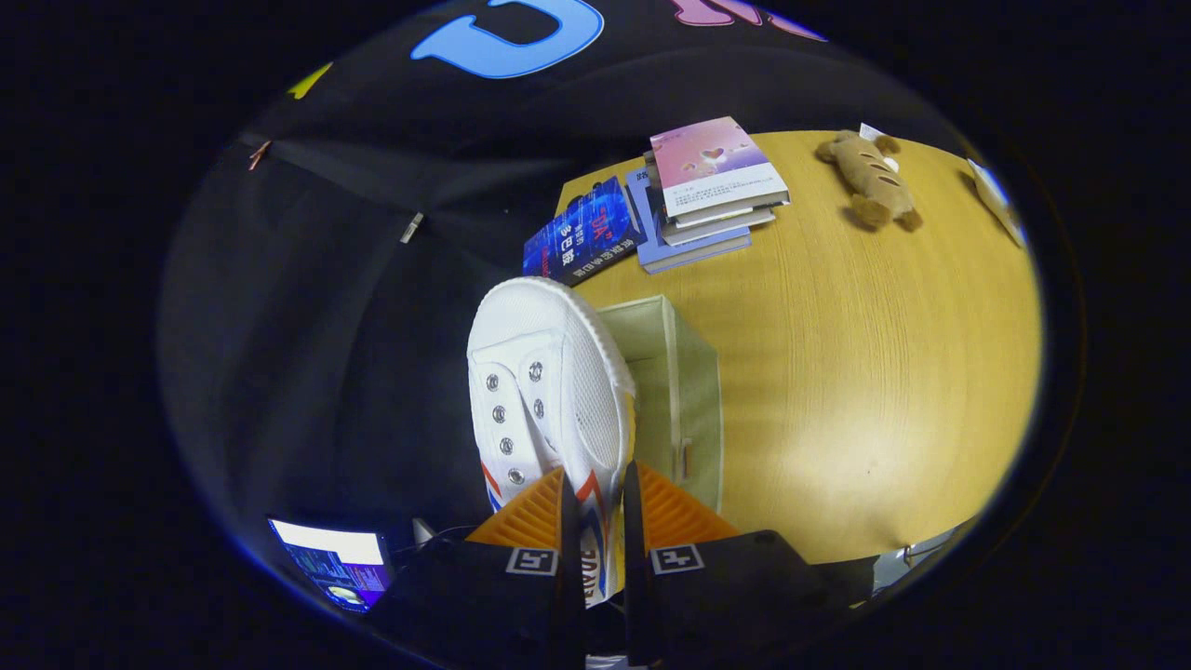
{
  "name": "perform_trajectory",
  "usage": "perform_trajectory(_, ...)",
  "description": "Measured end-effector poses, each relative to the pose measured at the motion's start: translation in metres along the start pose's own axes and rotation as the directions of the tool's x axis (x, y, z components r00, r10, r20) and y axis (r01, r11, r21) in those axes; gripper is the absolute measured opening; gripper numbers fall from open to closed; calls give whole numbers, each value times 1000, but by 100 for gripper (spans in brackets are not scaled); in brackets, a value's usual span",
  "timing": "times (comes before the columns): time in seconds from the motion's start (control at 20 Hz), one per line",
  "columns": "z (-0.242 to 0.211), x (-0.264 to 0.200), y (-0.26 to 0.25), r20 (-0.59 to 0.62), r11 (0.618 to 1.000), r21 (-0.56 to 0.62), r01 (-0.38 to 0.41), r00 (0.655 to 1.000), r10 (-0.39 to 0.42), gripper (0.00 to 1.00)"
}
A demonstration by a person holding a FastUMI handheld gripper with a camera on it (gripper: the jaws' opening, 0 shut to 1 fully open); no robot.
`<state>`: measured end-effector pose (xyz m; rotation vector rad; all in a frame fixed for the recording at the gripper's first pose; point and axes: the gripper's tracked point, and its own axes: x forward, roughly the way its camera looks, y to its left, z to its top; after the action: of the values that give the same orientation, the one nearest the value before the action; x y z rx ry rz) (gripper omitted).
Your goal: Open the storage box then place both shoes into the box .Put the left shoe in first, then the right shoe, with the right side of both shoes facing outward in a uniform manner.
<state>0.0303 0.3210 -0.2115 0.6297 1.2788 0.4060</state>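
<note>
A white canvas shoe with metal eyelets and red and blue side stripes hangs in the air, toe pointing away from me. My gripper is shut on the shoe's side wall near the heel, one finger on each face. Just beyond and under the shoe stands a pale green fabric storage box on the wooden table; part of its open top shows beside the shoe's toe. The shoe hides the box's left part.
A stack of books and a blue book lie at the table's far end. A brown plush toy lies further right. A lit screen sits low beside the fingers.
</note>
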Motion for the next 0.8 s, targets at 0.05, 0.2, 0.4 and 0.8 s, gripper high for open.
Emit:
perform_trajectory(0.05,-1,9,-2,-6,1000,-3,24,1000,-24,21)
perform_trajectory(0.2,-5,30,-6,-28,998,-9,61,998,-61,21)
perform_trajectory(0.4,-7,44,-1,-49,999,-12,44,998,-45,44)
perform_trajectory(0.8,7,16,-9,19,998,-50,37,999,-36,99)
